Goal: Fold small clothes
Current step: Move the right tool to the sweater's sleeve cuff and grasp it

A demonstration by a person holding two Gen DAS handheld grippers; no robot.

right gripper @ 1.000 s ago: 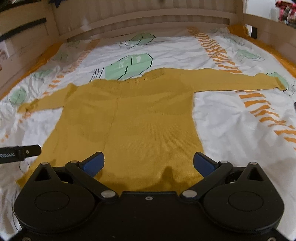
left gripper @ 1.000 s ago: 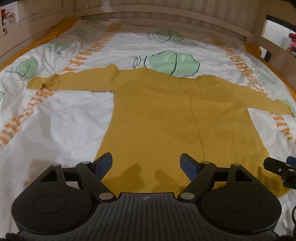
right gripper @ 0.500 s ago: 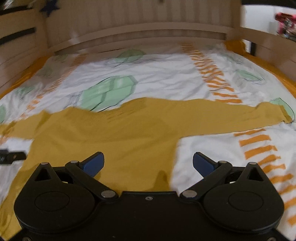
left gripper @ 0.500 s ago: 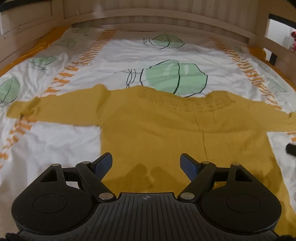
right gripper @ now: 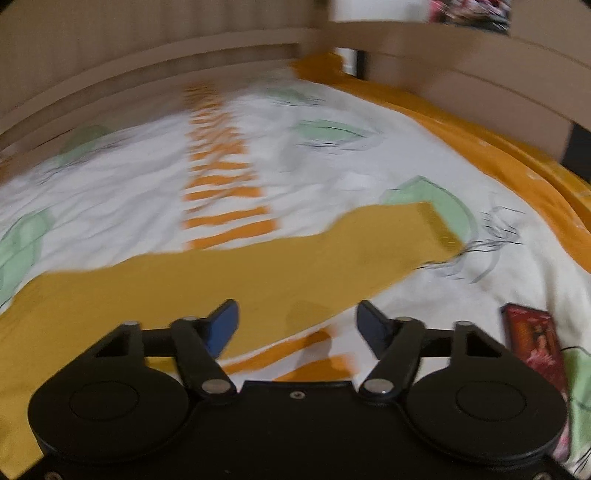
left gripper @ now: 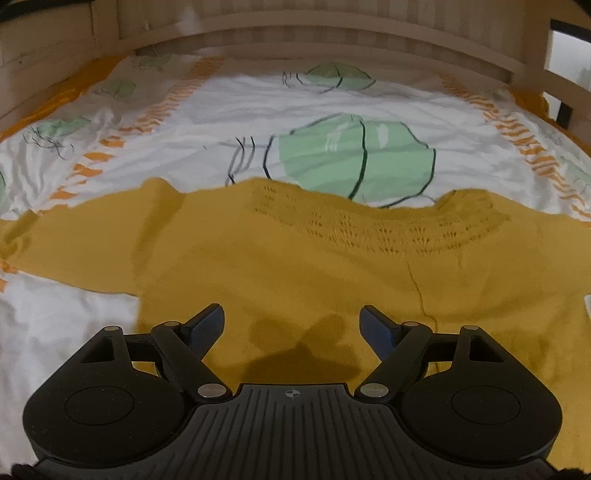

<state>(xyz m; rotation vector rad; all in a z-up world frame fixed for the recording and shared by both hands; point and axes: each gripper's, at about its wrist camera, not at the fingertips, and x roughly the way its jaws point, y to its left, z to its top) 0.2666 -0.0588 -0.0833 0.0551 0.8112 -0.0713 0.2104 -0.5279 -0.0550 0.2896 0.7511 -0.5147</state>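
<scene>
A bed (left gripper: 207, 122) with a leaf-print sheet carries the yellow sweater (left gripper: 295, 266), spread flat with sleeves out to each side. The left gripper (left gripper: 291, 325) hangs over its body, jaws apart and empty. The right gripper (right gripper: 297, 319) is over the right sleeve (right gripper: 369, 240); its jaws have just been closing, apart, holding nothing.

The scene was a bed (left gripper: 332, 110) covered with a white sheet (right gripper: 332, 155) that had green leaf prints and orange striped bands. An orange blanket edge (right gripper: 480, 136) ran along its side. Pale wooden rails (left gripper: 295, 33) with slats closed the bed around. The light was warm and dim, indoor.
</scene>
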